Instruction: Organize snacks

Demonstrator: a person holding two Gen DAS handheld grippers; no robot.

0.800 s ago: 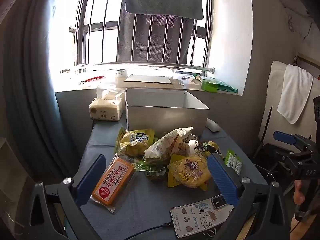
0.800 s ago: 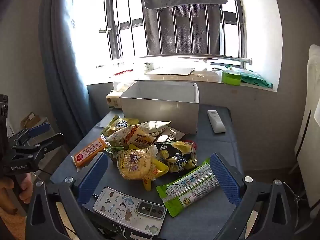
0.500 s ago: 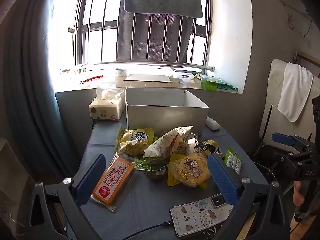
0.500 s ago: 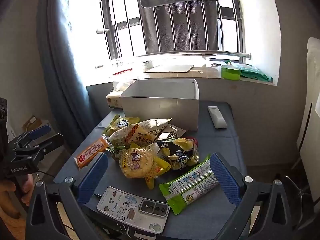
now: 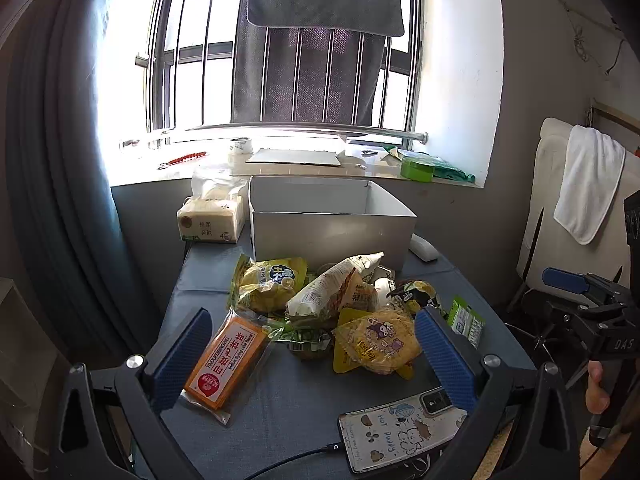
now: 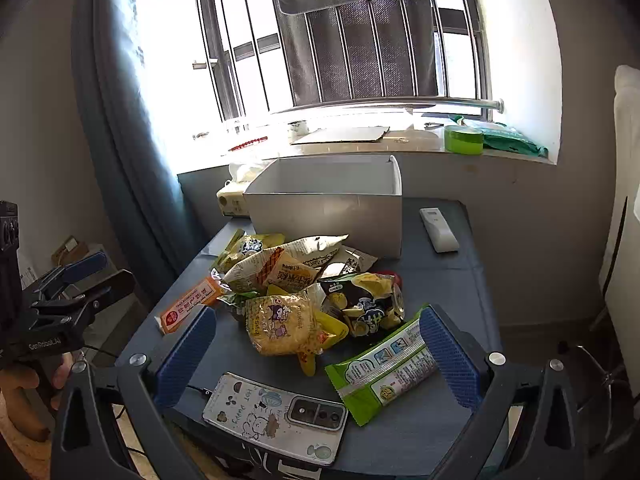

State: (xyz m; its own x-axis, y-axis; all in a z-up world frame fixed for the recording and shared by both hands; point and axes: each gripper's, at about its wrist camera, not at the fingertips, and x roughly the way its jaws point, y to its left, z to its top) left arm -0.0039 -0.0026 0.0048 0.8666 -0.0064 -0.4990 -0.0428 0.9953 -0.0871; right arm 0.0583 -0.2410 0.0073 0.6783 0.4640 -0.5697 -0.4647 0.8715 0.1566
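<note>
A heap of snack packets lies on the grey-blue table (image 5: 288, 412) in front of an open white box (image 5: 332, 236). It includes an orange cake packet (image 5: 226, 360), a yellow cartoon packet (image 5: 376, 344), a green bar packet (image 6: 384, 364) and a wafer bag (image 6: 280, 268). My left gripper (image 5: 312, 356) is open and empty above the table's near edge, its fingers either side of the heap's near part. My right gripper (image 6: 316, 356) is open and empty, its right pad (image 6: 448, 360) beside the green packet.
A phone (image 6: 276, 416) in a cartoon case lies at the near edge with a cable attached. A tissue pack (image 5: 212, 220) stands left of the box, a white remote (image 6: 438, 228) to its right. The windowsill, a curtain and a towel-draped chair surround the table.
Both grippers have drifted slightly, the right one a little higher and nearer the table. Both stay open. The snacks have not moved.
</note>
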